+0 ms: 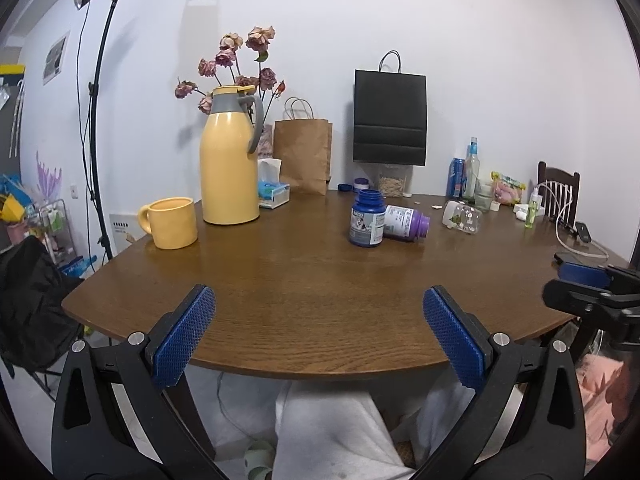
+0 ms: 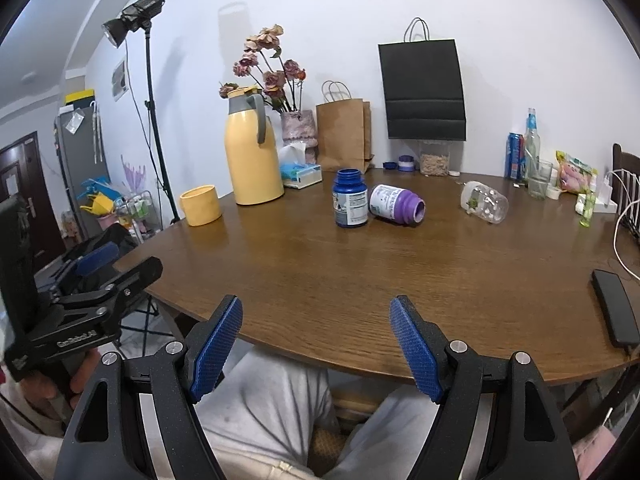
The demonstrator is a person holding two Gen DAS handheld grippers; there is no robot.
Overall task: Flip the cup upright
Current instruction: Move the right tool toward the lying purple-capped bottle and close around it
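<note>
Left wrist view: the left hand-held gripper (image 1: 319, 334) is released, its blue cross-hatched pads spread wide over the near edge of the wood-grained round bench (image 1: 320, 280); ahead and to the left the cup (image 1: 171, 222) stands with its mouth up, matte yellow, squat and cylindrical, handle turned left, just beside a tall glossy yellow jug (image 1: 230, 160).

Right wrist view: the right hand-held gripper (image 2: 316, 350) is likewise released and empty; the cup (image 2: 200, 205) is far ahead-left, its handle hidden; a blue bottle (image 2: 351, 198) stands ahead, a purple bottle (image 2: 397, 204) lying beside it.
</note>
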